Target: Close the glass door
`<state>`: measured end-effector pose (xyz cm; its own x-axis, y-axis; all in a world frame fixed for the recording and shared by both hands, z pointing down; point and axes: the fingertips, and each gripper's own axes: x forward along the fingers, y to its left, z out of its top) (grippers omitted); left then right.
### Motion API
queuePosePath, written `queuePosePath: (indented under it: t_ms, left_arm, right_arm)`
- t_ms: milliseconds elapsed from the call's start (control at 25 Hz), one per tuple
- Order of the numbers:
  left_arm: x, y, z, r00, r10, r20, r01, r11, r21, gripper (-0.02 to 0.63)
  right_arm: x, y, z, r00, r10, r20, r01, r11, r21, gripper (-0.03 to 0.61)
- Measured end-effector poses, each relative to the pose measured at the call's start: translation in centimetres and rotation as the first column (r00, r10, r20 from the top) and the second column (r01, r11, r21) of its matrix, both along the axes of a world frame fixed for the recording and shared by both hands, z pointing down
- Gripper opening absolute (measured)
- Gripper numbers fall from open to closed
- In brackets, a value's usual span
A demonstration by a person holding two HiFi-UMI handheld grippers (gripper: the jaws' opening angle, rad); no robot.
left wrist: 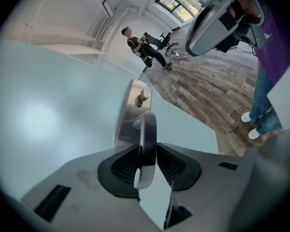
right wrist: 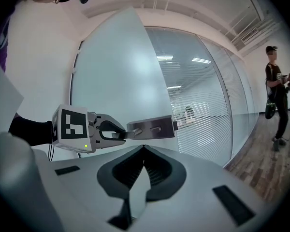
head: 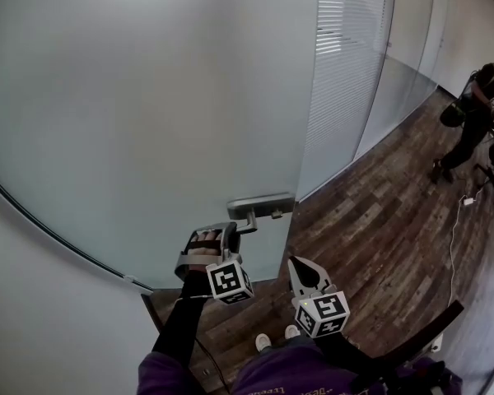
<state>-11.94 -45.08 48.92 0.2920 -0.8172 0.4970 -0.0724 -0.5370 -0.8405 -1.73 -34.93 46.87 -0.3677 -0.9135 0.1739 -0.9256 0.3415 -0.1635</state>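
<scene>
Glass door (head: 148,97): ajar, not yet closed.
Lever handle (head: 249,218): 6 o'clock from head-view centre.
Left gripper (head: 228,230): jaws clamped on the lever handle.
Right gripper (head: 300,268): jaws together, empty.
Remaining: the whole closing swing, I judge.

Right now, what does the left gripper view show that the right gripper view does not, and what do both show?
Only the left gripper view: white shoes, and a close look at the left gripper clamped on the door handle. Only the right gripper view: window blinds, and the right gripper shut and empty. Both: the glass door, the handle plate, a distant person.
</scene>
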Motion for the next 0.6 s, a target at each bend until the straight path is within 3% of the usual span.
queuePosePath:
  t_ms: [160,600]
  left_arm:
    - [-0.1,-0.1,-0.4,1.0,0.002,0.024,-0.001,1.0,-0.017,0.103]
    - [-0.1,-0.4,0.4,0.998,-0.018,0.059,0.029,0.984,-0.176,0.092]
  right_arm:
    - [-0.2,-0.5,-0.2,1.0,-0.009,0.004,0.009,1.0,0.0,-0.003]
    - [-1.6,-0.4,0.1,1.0,0.007,-0.008,-0.007,1.0,0.0,-0.003]
